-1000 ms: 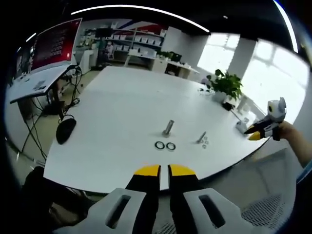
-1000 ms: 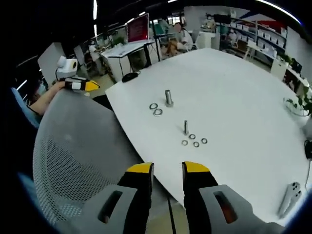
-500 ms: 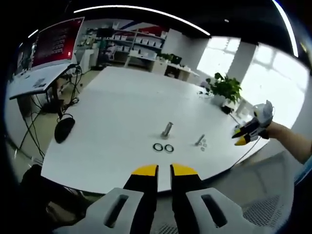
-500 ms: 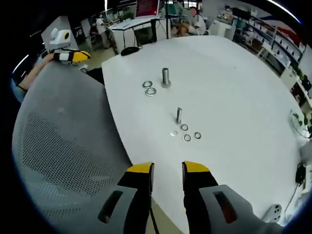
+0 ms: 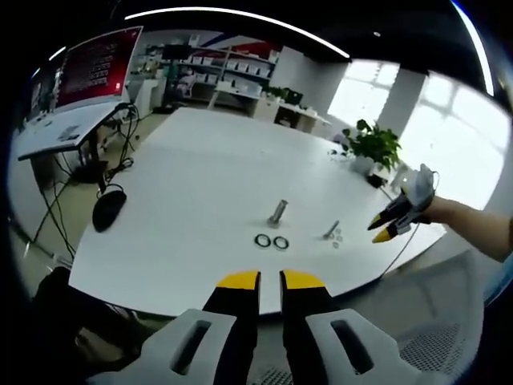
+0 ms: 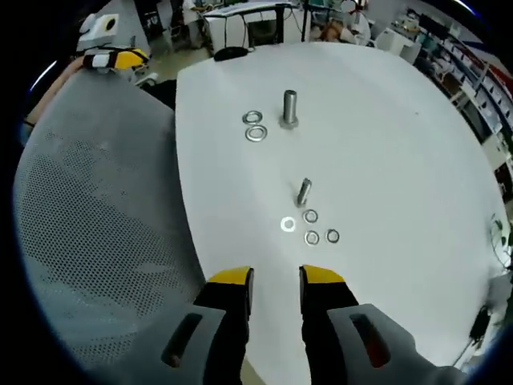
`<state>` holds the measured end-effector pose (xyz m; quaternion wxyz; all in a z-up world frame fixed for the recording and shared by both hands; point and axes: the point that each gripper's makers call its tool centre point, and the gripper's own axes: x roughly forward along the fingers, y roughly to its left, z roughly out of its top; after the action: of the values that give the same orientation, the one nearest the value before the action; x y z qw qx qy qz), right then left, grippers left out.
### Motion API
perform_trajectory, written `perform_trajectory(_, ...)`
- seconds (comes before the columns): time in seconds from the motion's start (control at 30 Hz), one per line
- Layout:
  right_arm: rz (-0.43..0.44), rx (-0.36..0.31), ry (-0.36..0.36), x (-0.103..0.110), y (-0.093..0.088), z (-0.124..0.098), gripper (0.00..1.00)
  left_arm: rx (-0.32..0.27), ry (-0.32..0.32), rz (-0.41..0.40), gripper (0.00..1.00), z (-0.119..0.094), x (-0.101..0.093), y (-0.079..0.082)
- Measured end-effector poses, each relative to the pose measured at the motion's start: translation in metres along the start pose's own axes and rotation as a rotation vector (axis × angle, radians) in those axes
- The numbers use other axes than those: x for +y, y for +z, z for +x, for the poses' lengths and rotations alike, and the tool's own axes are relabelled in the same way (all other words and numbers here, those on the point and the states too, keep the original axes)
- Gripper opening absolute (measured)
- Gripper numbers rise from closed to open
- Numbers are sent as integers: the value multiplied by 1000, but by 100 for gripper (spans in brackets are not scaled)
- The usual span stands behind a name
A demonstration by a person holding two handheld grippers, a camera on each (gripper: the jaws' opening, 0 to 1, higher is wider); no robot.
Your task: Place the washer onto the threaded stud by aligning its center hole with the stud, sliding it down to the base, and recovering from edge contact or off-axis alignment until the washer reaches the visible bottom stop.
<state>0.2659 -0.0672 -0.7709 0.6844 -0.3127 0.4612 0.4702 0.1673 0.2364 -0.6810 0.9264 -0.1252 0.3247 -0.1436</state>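
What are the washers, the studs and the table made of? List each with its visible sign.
Small washers: apparently bright metal, shiny silver rings.
Large washers: likely metal, grey and duller.
Large stud and small stud: seemingly steel, silver-grey with a sheen; threads too small to tell.
Table: smooth matte white top, possibly laminate; the look leaves it open.

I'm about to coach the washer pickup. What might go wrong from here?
The four small washers lie close together beside the small stud, so the right hand-held gripper may nudge neighbours. Two larger washers sit by the bigger stud; mismatching sizes seems possible. Flat washers on the table may slip from the jaws.
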Motion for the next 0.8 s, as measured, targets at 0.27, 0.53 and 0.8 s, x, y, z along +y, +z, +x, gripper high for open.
perform_trajectory(0.27, 8, -18, 26, -2, 12, 16, 25, -11, 6, -17, 7, -1, 2, 1)
perform_trajectory(0.53, -12, 10, 20, -9, 18, 34, 25, -5, 9, -23, 7, 0, 3, 0)
perform_trajectory(0.8, -56, 44, 21, -10, 19, 45, 25, -4, 11, -28, 7, -1, 2, -1)
